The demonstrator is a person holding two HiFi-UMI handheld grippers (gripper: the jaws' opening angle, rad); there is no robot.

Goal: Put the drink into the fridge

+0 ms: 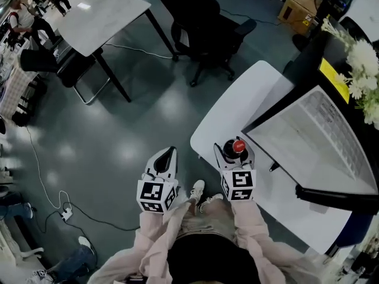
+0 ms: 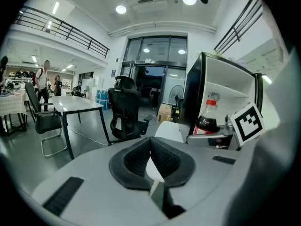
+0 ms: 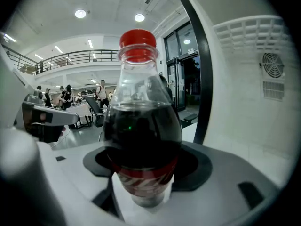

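**Asker:** Right gripper view first: what are your tongs doing there?

**Me:** My right gripper is clenching the drink bottle low on its body, around the red label. I am holding it upright, cap on top, so I judge it is sitting steady and not tipping.

**Asker:** And the other pair?

**Me:** My left gripper is hanging beside it, its pads pressed together on nothing. I am leaving it free, probably in case the door needs a hand.

**Asker:** Where is the drink now?

**Me:** I am holding it over the edge of the white table, right in front of the fridge. The white inside is showing, so the fridge is standing open. The bottle is not sitting on a shelf yet. Farther off, a black office chair is standing well clear.
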